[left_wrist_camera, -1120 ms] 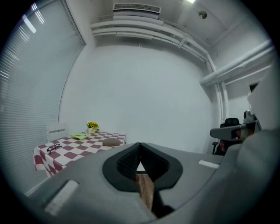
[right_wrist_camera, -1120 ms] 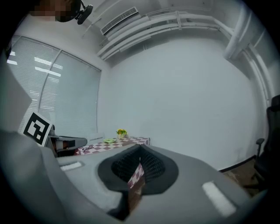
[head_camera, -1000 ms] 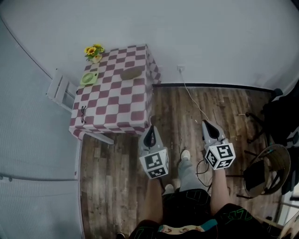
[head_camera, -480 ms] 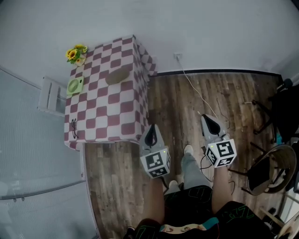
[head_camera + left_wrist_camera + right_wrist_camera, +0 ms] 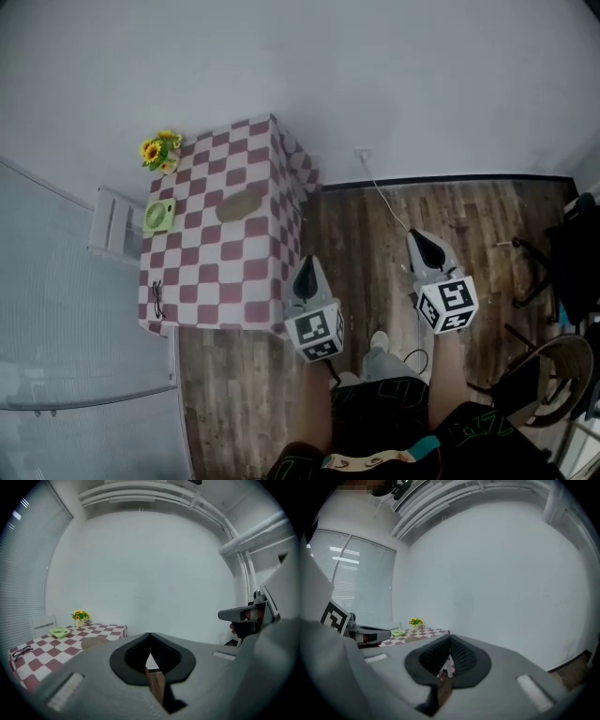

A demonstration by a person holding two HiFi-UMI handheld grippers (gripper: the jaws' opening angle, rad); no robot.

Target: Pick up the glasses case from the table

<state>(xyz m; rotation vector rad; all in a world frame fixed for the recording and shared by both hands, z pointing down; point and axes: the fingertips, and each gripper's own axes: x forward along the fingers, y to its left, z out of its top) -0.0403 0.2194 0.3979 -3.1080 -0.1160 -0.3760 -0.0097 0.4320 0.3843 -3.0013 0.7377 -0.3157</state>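
A small vase [image 5: 167, 166] of sunflowers [image 5: 159, 148] stood at the far corner of the table [image 5: 211, 272], which was draped in a red-and-white checked cloth. Just beside the vase lay a shallow pale-green dish [image 5: 159, 216]; we could not tell whether it held anything. The glasses case [image 5: 238, 205], a tan, oval clamshell, lay flat and closed on the far half of the cloth. It sat between the green dish and the table's right edge and touched neither. A pair of dark-rimmed eyeglasses [image 5: 156, 298] rested apart from it at the near left corner, outside the case. A white chair [image 5: 111, 225] stood against the table's left side. We held both tools over the wood floor [image 5: 375, 216], short of the table and well apart from the case. The left gripper [image 5: 308, 264] hung just off the cloth's near right corner, its dark pads pressed together on nothing. The right gripper [image 5: 419, 239] was further right, above a white cable [image 5: 384, 197] that ran from a wall socket [image 5: 361, 151], and its jaws were likewise closed and empty.
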